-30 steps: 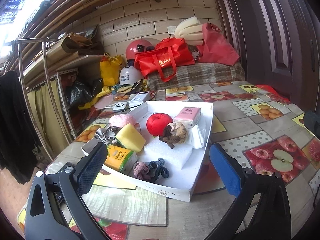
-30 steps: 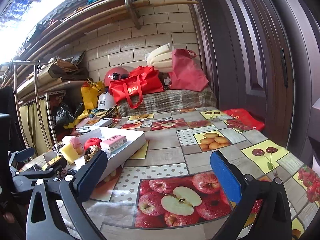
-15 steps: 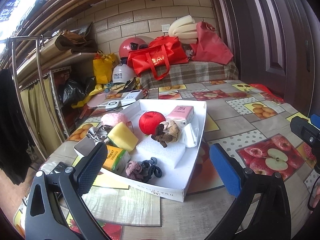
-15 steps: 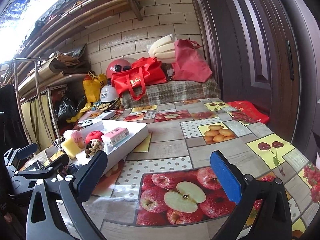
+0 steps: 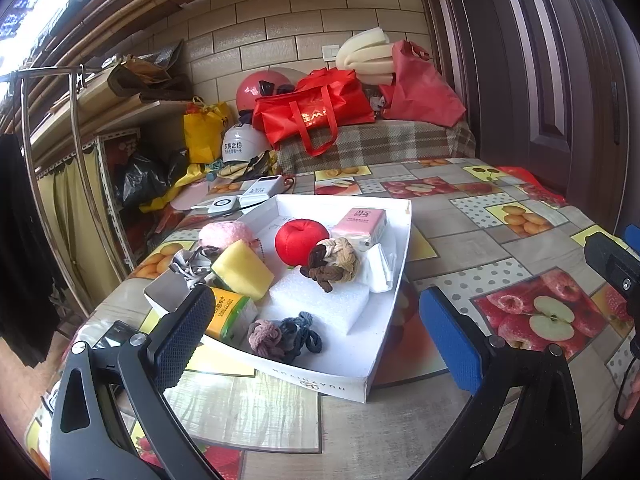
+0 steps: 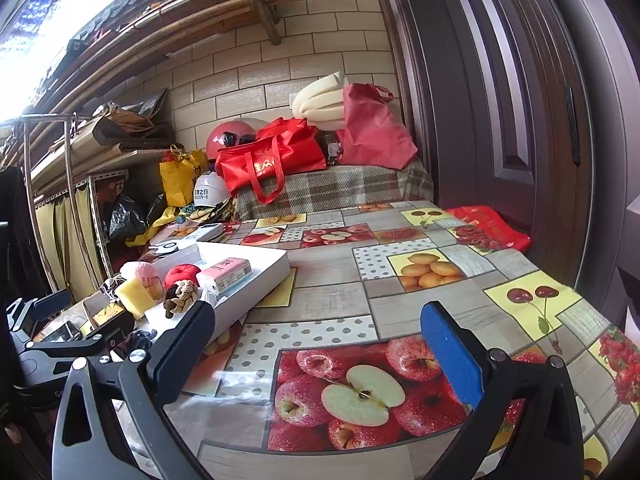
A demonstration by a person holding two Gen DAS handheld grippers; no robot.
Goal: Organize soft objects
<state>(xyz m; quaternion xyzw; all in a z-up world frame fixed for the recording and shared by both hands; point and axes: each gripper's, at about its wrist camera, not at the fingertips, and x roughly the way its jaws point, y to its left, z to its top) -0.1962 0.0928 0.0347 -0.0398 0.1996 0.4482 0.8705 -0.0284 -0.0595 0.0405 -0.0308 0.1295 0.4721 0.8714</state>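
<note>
A white shallow box (image 5: pixel 362 380) on the fruit-print table holds a red plush apple (image 5: pixel 300 239), a brown-and-beige knotted rope ball (image 5: pixel 334 262), a pink packet (image 5: pixel 360 222), a white foam block (image 5: pixel 320 300), a yellow sponge (image 5: pixel 242 270), a yellow-green pack (image 5: pixel 232 314) and a pink-and-blue knotted rope (image 5: pixel 282 336). A pink fluffy ball (image 5: pixel 224 233) sits at the box's left edge. My left gripper (image 5: pixel 316 324) is open, just in front of the box. My right gripper (image 6: pixel 316 344) is open above the bare tablecloth, right of the box (image 6: pixel 256 292).
White devices and cables (image 5: pixel 248 198) lie behind the box. A phone (image 5: pixel 116 334) lies at the table's left front. Beyond the table, a plaid-covered bench carries red bags (image 5: pixel 316 114) and helmets (image 5: pixel 256 88). A dark door (image 5: pixel 560 80) stands on the right.
Both grippers have drifted a little closer to the box and stayed open. The right gripper's body now shows at the right edge of the left wrist view.
</note>
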